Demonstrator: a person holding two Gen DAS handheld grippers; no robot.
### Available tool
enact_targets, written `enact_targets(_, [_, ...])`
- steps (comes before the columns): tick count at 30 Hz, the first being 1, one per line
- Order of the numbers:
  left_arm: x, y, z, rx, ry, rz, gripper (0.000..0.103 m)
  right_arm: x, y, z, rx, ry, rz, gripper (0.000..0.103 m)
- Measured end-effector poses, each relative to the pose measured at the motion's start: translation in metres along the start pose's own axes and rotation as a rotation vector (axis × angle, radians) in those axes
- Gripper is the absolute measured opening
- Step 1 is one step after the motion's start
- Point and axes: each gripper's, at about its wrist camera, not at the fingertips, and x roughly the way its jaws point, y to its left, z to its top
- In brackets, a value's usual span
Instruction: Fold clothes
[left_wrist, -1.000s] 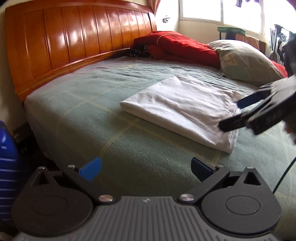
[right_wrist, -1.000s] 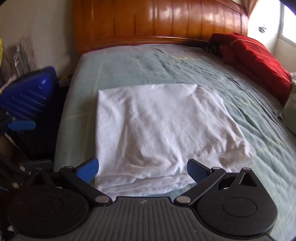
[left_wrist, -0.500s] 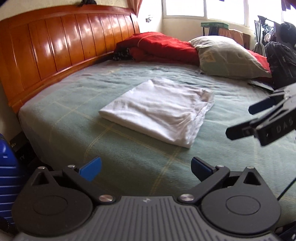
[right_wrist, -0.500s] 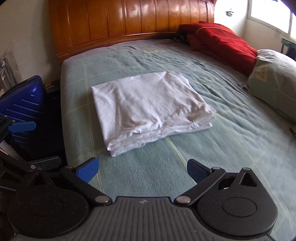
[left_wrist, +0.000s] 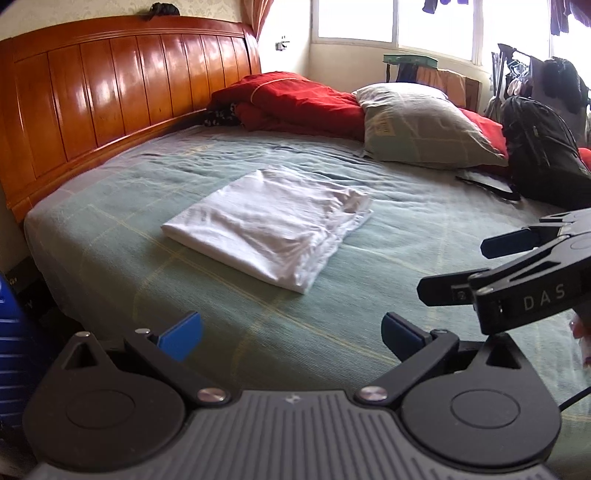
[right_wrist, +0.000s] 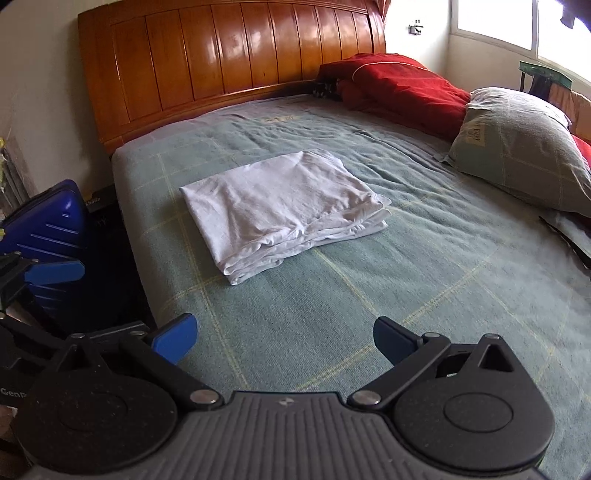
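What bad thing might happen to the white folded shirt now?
1. The white folded garment has loose layered edges at its near side; a careless grab there might pull the layers apart and undo the fold.
2. It lies fairly near the bed's side edge, above the blue suitcase; a nudge that way might slide it off.
3. Both the left gripper and right gripper are open and off the cloth, so nothing holds it.

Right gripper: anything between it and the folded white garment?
Nothing: in the right wrist view only bare green bedspread separates the open right gripper from the folded white garment.
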Motion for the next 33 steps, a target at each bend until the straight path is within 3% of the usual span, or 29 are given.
enact_targets(16, [-0.019, -0.042, -0.005, 0.018, 0.007, -0.031, 0.102, -0.037, -0.012, -0.020, 0.036, -0.056, 0.027, 0.103])
enact_targets(33, [-0.024, -0.058, -0.006, 0.046, 0.018, -0.035, 0.102, -0.048, -0.014, -0.027, 0.051, -0.072, 0.039, 0.103])
